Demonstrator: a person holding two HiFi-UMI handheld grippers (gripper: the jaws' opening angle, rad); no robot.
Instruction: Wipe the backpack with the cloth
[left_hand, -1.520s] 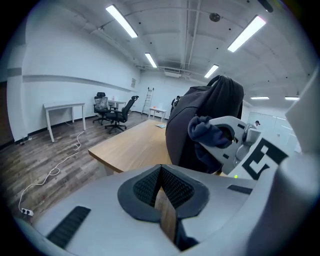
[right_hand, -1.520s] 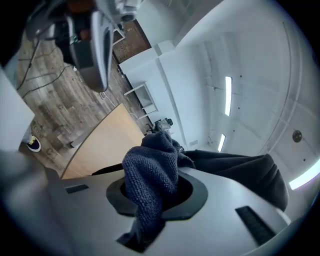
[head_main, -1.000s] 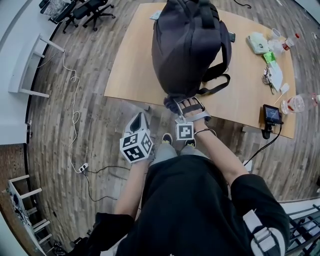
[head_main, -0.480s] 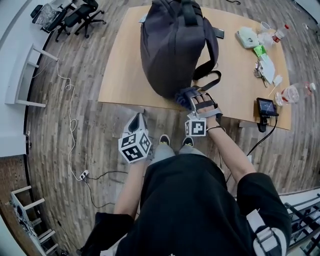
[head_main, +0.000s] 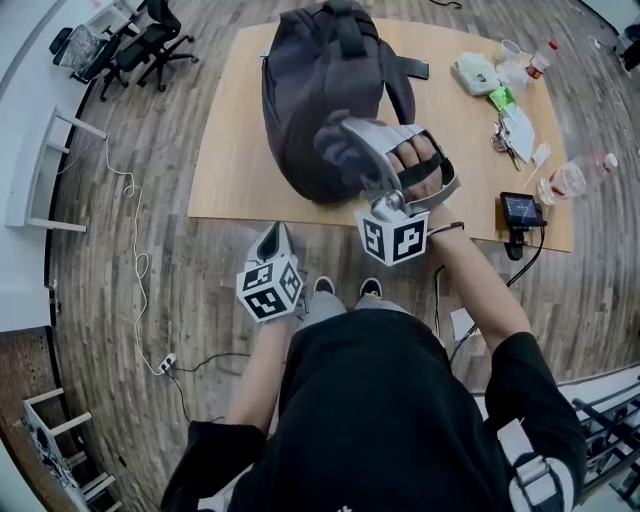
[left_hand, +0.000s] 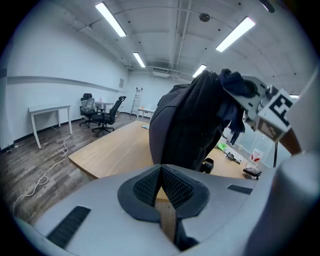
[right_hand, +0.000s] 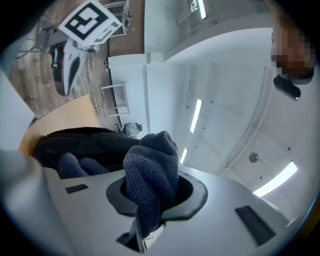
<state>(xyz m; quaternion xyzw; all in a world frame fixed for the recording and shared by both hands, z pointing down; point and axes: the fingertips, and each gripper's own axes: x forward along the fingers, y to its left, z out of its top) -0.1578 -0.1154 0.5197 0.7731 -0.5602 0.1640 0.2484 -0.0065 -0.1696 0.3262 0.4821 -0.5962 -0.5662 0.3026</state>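
Grey-blue terry cloth is clamped between the 2 narrowly parted jaws of the right gripper, and a bunched fold is pushed up past the pads. In the head view this gripper is held high before the dark backpack, with the cloth at its front face; contact cannot be told. The left gripper is closed on nothing, pads pressed together, and is held low off the near table edge. The backpack is stood upright on the wooden table. Further right, 1 plastic bottle and a small screen are seen.
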